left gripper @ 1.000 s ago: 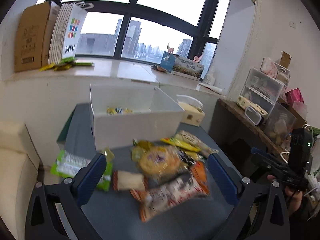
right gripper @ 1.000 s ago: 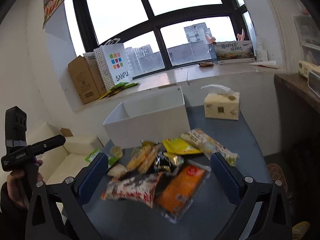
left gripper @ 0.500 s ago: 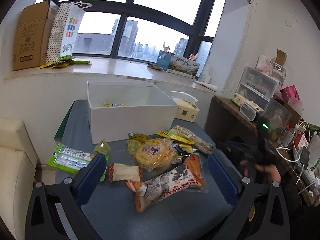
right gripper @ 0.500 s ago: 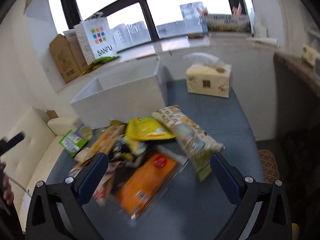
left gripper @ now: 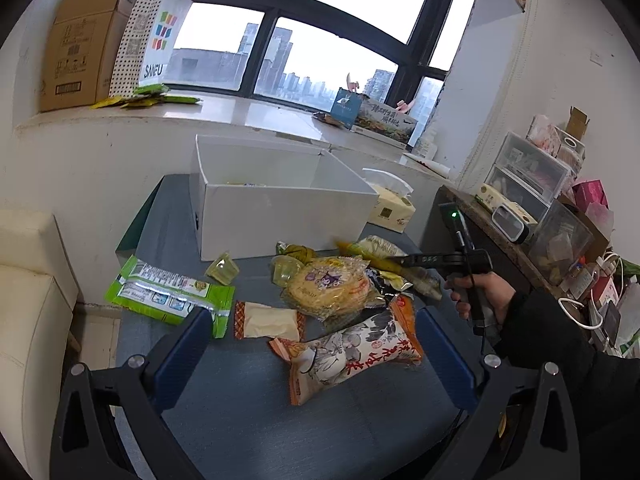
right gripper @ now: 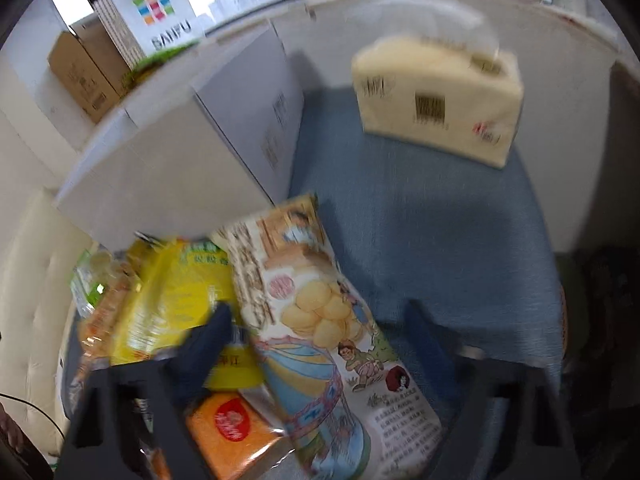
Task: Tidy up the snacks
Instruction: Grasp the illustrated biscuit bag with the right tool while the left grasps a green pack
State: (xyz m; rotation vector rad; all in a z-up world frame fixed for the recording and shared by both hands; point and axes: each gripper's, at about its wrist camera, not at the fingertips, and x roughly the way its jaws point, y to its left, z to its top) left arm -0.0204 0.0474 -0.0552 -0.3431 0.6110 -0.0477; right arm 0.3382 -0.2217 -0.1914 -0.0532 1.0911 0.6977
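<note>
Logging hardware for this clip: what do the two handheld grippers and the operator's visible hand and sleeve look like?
Left gripper: black angular frame, silver bolts, dark blue finger pads. Right gripper: same black frame and blue pads, blurred. From the left wrist view, its black pistol-style handle shows a green LED and a thin black cable; bare hand, black sleeve.

White box [left gripper: 280, 216], blue-grey tabletop [right gripper: 432, 240], yellow packet [right gripper: 176, 304], orange pack [right gripper: 232, 428], cartoon-printed long bag [right gripper: 320, 332]
</note>
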